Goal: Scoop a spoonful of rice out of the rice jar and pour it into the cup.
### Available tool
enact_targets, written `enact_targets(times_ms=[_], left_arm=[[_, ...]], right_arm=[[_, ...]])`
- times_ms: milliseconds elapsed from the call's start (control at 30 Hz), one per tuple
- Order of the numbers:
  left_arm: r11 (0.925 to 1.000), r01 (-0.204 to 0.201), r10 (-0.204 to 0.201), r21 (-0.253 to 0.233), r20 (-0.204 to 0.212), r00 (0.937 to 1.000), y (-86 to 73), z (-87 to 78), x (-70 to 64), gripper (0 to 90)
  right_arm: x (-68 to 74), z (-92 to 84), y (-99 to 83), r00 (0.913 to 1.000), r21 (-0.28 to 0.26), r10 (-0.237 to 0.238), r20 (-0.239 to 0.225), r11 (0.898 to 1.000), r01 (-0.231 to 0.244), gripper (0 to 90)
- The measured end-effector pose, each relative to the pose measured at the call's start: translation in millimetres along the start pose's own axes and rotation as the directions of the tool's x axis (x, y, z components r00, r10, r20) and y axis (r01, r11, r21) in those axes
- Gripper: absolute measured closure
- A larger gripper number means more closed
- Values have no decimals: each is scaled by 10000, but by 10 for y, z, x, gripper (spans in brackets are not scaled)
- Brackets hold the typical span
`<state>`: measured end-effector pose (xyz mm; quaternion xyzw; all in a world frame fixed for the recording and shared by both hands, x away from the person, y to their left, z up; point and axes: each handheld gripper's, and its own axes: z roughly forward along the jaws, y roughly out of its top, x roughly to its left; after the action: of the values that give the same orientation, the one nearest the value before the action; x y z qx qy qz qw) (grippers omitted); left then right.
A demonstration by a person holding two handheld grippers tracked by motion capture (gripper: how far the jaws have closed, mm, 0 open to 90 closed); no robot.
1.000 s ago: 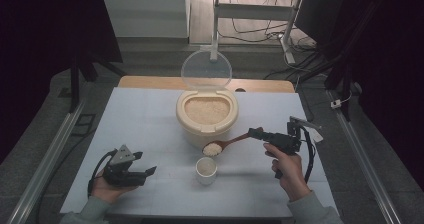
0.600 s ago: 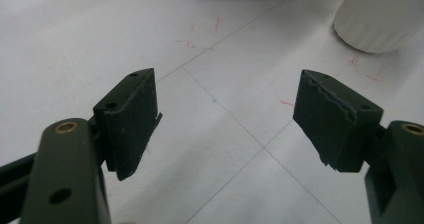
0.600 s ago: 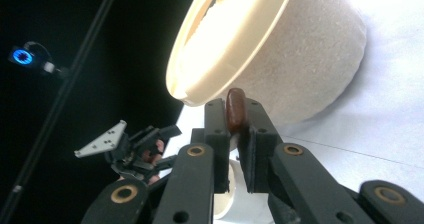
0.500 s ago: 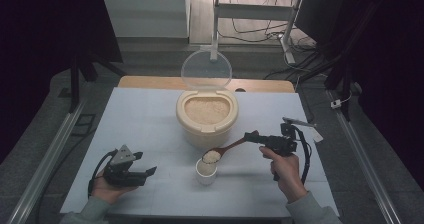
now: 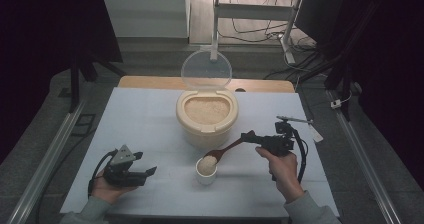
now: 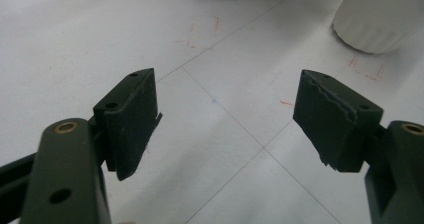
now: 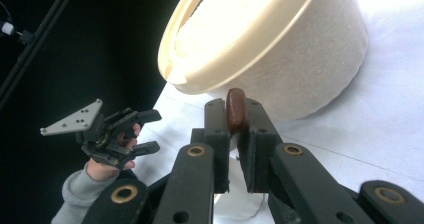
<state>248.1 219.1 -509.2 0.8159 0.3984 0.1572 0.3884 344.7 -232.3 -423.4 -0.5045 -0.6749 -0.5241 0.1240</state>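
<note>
1. Tipping rice from the wooden spoon (image 5: 227,148) into the small white cup (image 5: 206,170); the right hand-held gripper (image 5: 251,136) is clamping the spoon handle (image 7: 236,109), bowl sitting over the cup mouth.
2. Rolling the wrist slowly is keeping grains inside the rim.
3. Keeping clear of the rice container (image 5: 207,115) just behind.
4. Left hand-held gripper (image 5: 148,172) is idling on the table (image 5: 140,114), jaws apart, holding nothing; the cup is standing unbraced, so avoid nudging it.
</note>
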Motion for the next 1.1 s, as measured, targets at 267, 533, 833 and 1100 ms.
enact_targets(times_ms=[267, 533, 833, 1100], left_arm=[[10000, 4, -4, -4, 0, 10000, 0, -1, 1, 254], [10000, 17, -17, 1, -14, 10000, -1, -1, 3, 254], [10000, 30, -30, -10, -39, 10000, -2, -3, 5, 254], [10000, -4, 4, 1, -58, 10000, -3, -3, -4, 254]], right_arm=[[116, -3, -24, 9958, -71, -882, 227, 9961, 884, 830], [322, -50, -64, 9615, -298, -2688, 563, 9622, 2708, 830], [334, -68, -89, 9553, -415, -2917, 481, 9550, 2937, 829], [258, -212, -62, 9629, -847, -2694, 179, 9592, 2699, 829]])
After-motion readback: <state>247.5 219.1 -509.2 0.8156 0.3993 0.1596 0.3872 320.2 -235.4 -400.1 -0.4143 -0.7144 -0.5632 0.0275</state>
